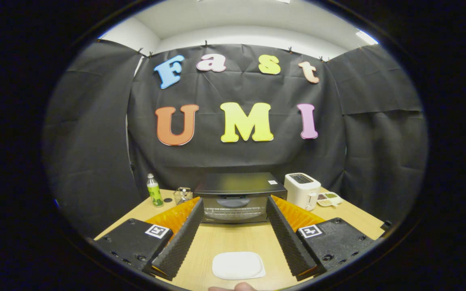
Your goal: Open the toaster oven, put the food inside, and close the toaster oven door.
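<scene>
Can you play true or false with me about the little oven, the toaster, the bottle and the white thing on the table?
1. The toaster oven door is shut. True.
2. The tongs are squeezing the white plate. False: the tongs are open, and the plate lies on the table between the fingers, untouched.
3. A white toaster stands beside the toaster oven. True.
4. The green bottle is lying on its side. False: it stands upright on the far side of the oven from the toaster.
5. The toaster oven sits on top of the white plate. False: it sits beyond the plate, on the table.
</scene>
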`<state>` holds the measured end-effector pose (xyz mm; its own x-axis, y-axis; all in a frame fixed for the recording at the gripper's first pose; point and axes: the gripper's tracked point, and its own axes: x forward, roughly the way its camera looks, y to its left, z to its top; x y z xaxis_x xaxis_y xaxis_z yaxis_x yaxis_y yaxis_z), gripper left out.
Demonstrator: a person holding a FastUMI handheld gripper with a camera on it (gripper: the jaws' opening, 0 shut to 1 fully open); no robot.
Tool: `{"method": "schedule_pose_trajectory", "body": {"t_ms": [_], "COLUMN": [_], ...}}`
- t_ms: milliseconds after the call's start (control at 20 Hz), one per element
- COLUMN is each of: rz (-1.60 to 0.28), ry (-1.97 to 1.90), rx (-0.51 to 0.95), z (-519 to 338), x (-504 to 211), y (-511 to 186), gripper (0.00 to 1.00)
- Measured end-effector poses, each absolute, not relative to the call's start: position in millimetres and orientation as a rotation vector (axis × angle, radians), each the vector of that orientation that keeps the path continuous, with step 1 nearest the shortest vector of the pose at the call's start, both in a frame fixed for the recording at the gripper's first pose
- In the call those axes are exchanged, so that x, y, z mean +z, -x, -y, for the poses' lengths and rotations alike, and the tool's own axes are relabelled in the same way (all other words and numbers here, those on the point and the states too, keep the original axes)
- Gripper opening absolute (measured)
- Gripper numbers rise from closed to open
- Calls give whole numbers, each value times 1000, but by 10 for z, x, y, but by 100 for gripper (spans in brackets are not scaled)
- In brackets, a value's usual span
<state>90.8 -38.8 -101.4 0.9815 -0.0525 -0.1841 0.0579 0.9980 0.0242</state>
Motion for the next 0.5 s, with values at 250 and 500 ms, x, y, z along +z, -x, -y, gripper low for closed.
{"method": "schedule_pose_trajectory", "body": {"t_ms": [250, 500], "rz": [-135, -54], "ry": [12, -14], "rx": [-63, -47], "z": [342, 287], "x": [-762, -516], "y": [-400, 60], "gripper": [100, 100]}}
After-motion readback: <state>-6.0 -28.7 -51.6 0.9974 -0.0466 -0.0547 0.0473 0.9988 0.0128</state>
